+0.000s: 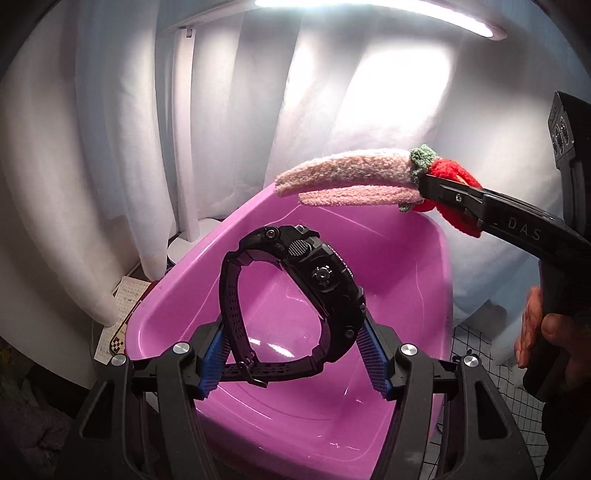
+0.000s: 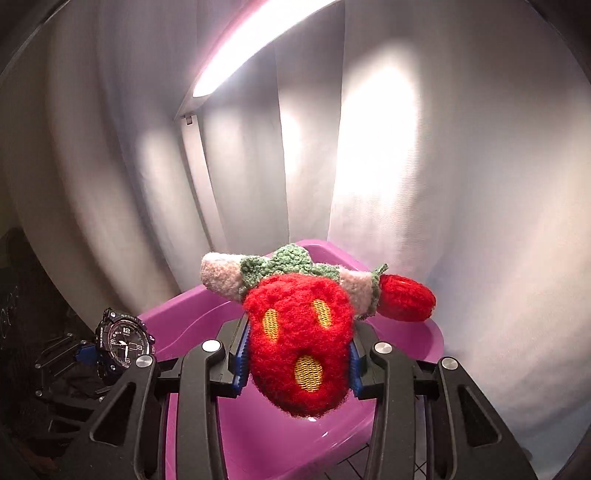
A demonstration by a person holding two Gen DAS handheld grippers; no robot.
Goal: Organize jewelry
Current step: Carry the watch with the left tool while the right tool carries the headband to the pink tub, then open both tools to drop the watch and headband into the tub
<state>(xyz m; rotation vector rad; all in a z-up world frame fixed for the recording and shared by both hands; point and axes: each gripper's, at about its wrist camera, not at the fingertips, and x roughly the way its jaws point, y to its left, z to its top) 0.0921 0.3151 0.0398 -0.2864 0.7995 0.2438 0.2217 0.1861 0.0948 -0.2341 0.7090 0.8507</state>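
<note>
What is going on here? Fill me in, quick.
A person is sorting accessories with two handheld grippers over a purple plastic basin. The left gripper holds a black sport watch by strap and case, its jaws closed on it above the basin. The right gripper grips a crocheted strawberry piece with fuzzy pink bands, also held above the basin. The basin's visible bottom holds nothing yet.

Your left wrist camera looks forward and down along its fingers, close over the purple basin [image 1: 424, 258], facing the white curtain [image 1: 110, 147]. Your right wrist camera looks the same way from close above the basin's near rim. Both views share the basin, curtain, lamp [image 1: 369, 7], black watch [image 1: 295, 295] and crocheted strawberry piece [image 2: 299, 347].
</note>
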